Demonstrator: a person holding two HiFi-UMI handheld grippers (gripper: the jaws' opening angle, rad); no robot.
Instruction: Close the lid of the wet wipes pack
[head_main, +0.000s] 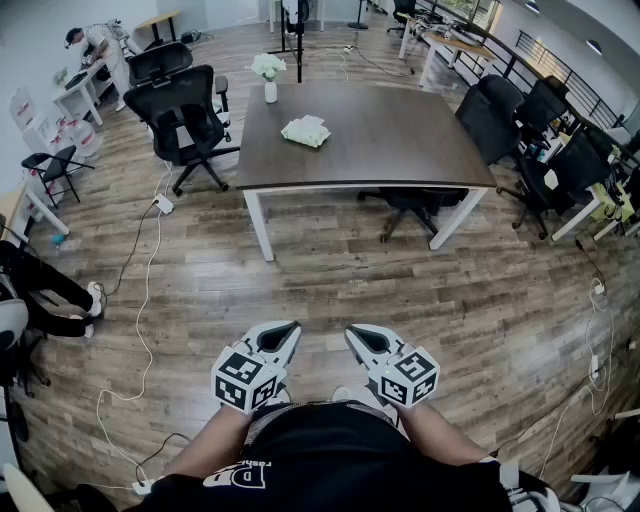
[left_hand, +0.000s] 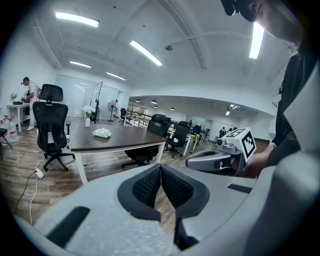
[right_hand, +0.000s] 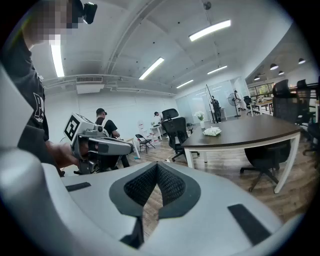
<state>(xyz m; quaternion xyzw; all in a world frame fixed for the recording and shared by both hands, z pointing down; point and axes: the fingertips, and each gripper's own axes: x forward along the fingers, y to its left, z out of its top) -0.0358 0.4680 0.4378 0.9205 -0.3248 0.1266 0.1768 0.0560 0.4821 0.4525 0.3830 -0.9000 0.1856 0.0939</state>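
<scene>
One wet wipes pack (head_main: 306, 131) lies toward the far left part of the dark tabletop (head_main: 400, 140), in the upper middle of the head view, and shows as a small pale lump in both gripper views. It looks soft and light, so it would likely squash under a pinch and slide on the smooth top. Its lid is probably a stiffer plastic flap, best pushed down flat from above while the pack's edge is steadied, rather than gripped. From here the pack is too small to tell whether the lid stands open, which way it hinges, or whether a wipe pokes out. A white vase (head_main: 268, 78) of flowers stands near it toward the tabletop's far edge, and a black chair (head_main: 185, 120) sits off the left end. Well apart from all this, at the bottom of the head view over the wooden floor (head_main: 330, 280), the left gripper (head_main: 288, 330) and right gripper (head_main: 357, 333) are side by side, each with its jaws pressed together on nothing. The person's arms are cut off at the lower edge.
</scene>
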